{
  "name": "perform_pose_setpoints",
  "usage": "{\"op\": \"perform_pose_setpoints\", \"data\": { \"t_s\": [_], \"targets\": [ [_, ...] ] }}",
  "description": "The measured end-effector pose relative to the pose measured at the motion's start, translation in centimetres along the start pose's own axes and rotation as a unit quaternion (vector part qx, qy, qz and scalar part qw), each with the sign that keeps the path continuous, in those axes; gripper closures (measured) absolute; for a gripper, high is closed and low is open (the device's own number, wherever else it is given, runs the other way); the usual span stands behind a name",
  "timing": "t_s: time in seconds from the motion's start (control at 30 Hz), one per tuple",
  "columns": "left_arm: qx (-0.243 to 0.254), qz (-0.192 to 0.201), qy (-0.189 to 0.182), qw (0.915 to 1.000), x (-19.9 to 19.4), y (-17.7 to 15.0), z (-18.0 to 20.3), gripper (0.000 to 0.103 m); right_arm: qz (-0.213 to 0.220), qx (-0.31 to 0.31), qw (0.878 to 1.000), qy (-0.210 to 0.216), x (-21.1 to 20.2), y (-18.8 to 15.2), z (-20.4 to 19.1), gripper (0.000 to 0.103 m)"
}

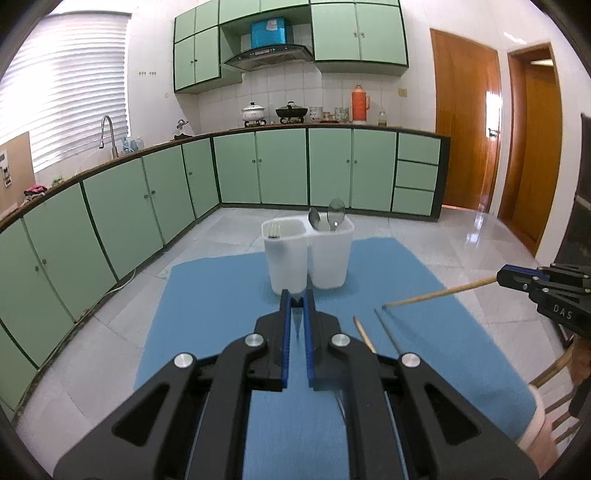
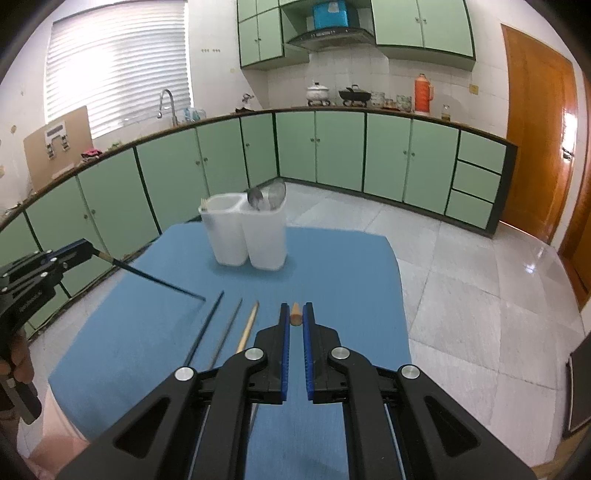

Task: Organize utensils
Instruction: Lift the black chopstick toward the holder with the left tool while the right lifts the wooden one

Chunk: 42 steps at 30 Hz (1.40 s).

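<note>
Left gripper [image 1: 296,303] is clamped on a dark chopstick [image 2: 159,280] and right gripper [image 2: 295,314] on a wooden chopstick [image 1: 439,294], near the white holder [image 1: 308,254]

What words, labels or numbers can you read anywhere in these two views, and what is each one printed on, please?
"DAS": white letters on the black body of the right tongs, seen from the left wrist.
Lettering on the left tongs body: too blurred to read.
Label on the blue box above the range hood: too small to read.
Sheet on the cardboard panel: unreadable.
</note>
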State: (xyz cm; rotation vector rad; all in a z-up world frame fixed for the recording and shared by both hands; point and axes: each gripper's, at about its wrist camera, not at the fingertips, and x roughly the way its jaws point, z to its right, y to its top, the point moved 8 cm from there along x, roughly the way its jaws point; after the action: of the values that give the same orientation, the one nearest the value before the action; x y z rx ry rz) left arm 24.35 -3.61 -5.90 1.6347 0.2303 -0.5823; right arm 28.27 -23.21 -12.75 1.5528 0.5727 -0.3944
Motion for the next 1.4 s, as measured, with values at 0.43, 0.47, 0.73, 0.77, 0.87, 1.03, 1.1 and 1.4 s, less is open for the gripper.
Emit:
{"op": "perform_pose_setpoints", "data": {
  "t_s": [0.43, 0.47, 0.73, 0.77, 0.87, 1.03, 1.1, 1.4],
  "targets": [
    [-0.023, 0.010, -0.017, 0.9995, 3.6, 4.0, -1.2, 0.097, 0.003, 0.002, 1.000, 0.024, 2.0, 5.3, 0.6, 0.096],
    [-0.024, 0.010, -0.017, 0.9995, 3.9, 4.2, -1.4, 0.097, 0.003, 0.005, 1.000, 0.026, 2.1, 5.5, 0.6, 0.096],
    [-0.032, 0.011, -0.021, 0.9992, 5.6, 5.7, -2.1, 0.097, 0.005, 0.007, 0.999, 0.048, 3.2, 8.5, 0.9, 0.096],
    [-0.032, 0.011, -0.020, 0.9992, 5.5, 5.7, -2.1, 0.097, 0.004, 0.002, 0.999, 0.048, 3.4, 8.9, 0.8, 0.096],
    [-0.031, 0.015, -0.019, 0.9992, 5.6, 6.2, -2.3, 0.097, 0.008, -0.006, 0.999, 0.044, 3.4, 9.5, 0.9, 0.096],
    [-0.029, 0.026, -0.020, 0.9991, 5.5, 7.4, -2.6, 0.097, 0.022, -0.014, 0.999, 0.043, 2.9, 11.1, 0.7, 0.096],
    [-0.032, 0.030, -0.023, 0.9987, 5.4, 7.9, -2.8, 0.097, 0.025, -0.018, 0.999, 0.042, 2.7, 11.5, 0.4, 0.096],
    [-0.027, 0.079, -0.028, 0.9961, 3.0, 11.8, -2.6, 0.097, 0.060, -0.021, 0.996, 0.057, 0.8, 14.8, -0.2, 0.096]
  ]
}}
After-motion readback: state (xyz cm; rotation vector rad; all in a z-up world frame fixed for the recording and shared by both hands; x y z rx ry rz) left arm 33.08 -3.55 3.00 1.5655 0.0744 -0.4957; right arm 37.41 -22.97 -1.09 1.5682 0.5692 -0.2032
